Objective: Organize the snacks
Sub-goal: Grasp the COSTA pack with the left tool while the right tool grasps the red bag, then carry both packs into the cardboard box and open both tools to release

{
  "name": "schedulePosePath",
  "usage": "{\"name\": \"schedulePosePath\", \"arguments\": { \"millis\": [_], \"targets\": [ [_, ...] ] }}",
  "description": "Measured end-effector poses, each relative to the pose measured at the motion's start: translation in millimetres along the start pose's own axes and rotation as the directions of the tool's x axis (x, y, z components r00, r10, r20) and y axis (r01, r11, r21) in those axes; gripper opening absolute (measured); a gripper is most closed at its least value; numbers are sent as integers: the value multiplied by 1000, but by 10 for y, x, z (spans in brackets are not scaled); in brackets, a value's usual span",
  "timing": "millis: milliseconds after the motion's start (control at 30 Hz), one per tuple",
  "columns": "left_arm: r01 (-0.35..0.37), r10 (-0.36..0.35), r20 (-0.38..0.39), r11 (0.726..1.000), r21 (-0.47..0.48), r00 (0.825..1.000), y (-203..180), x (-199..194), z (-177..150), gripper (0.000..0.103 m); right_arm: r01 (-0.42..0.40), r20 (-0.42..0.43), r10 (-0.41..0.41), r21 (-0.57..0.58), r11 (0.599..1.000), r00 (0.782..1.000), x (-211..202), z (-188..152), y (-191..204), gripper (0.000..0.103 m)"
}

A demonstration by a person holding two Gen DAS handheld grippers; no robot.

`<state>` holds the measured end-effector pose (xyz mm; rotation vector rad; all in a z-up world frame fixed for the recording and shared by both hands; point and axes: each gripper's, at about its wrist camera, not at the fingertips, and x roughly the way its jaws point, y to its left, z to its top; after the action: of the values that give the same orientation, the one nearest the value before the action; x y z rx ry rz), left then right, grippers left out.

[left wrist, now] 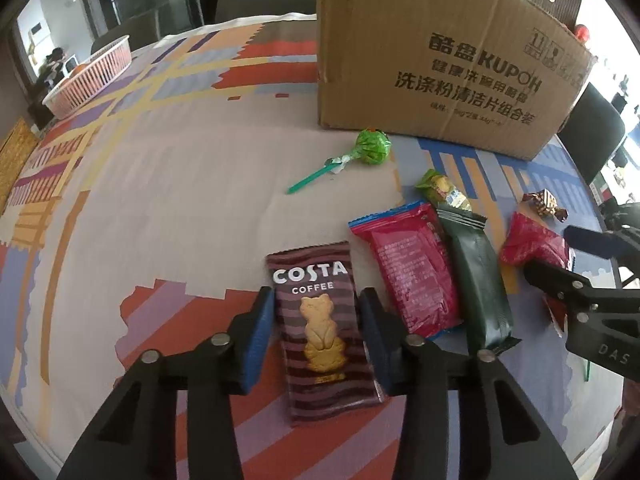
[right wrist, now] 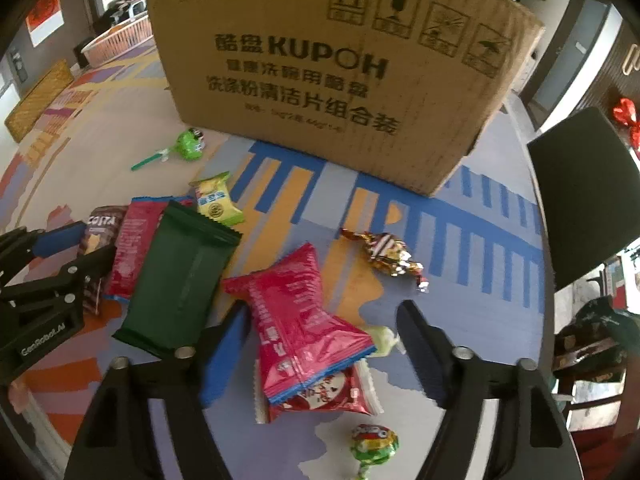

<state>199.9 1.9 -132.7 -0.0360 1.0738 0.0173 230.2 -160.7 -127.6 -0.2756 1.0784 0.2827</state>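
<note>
While both grippers hang steeply over the patterned tablecloth [left wrist: 192,184], the snacks lie spread in front of the KUPOH cardboard box [left wrist: 432,60], which stands well beyond the fingertips of both tools.

Farthest to the left gripper's left, a pink basket [left wrist: 90,76] sits near the far table edge, well apart from everything else. The left gripper [left wrist: 318,338] straddles the Costa Coffee biscuit packet [left wrist: 320,320]: its blue pads stand at the packet's two long edges, the right one seemingly at the wrapper, the left with perhaps a sliver of gap, so I judge the grip as about to form, not formed. Ahead of it lies a green lollipop [left wrist: 370,147]; just right of the packet lie a red wrapped snack [left wrist: 416,268] and a dark green packet [left wrist: 480,272], the latter overlapping the former.

Further right, the right gripper [right wrist: 324,344] stands wide, its fingers on either side of a crumpled red packet [right wrist: 296,312] without pressing it. That packet rests on another red-and-white one [right wrist: 328,392]; a gold-striped candy [right wrist: 386,254] lies ahead, and a second lollipop [right wrist: 374,444] is nearest the camera.

To do this well, each tool should probably squeeze only its own wrapper: the left staying centred across the biscuit packet's width so the biscuit is not cracked, the right taking the upper red packet by its waist, clear of the one beneath.
</note>
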Motion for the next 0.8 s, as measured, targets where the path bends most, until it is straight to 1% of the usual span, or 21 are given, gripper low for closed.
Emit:
{"name": "schedulePosePath", "arguments": {
  "millis": [67, 167, 267, 400, 533, 800],
  "targets": [
    [8, -8, 0, 1000, 6, 1000, 6, -1, 5, 39, -36, -7, 35, -9, 999, 999, 15, 4, 34, 49],
    [19, -19, 1, 1000, 11, 1000, 14, -15, -9, 38, -49, -5, 49, -23, 999, 999, 16, 2, 97, 43],
    [26, -26, 7, 999, 19, 1000, 12, -39, -26, 38, -48, 12, 49, -25, 999, 999, -15, -12, 148, 39],
    [32, -33, 26, 999, 25, 999, -1, -127, -44, 38, -50, 34, 51, -24, 998, 998, -90, -26, 200, 39],
    [48, -50, 58, 998, 32, 997, -9, -281, -30, 38, -35, 74, 36, -19, 999, 997, -225, -39, 184, 38],
    [78, -87, 152, 995, 61, 985, -41, -684, 81, 38, -46, 162, 43, 15, 999, 986, -551, -14, 122, 38]
  ]
}}
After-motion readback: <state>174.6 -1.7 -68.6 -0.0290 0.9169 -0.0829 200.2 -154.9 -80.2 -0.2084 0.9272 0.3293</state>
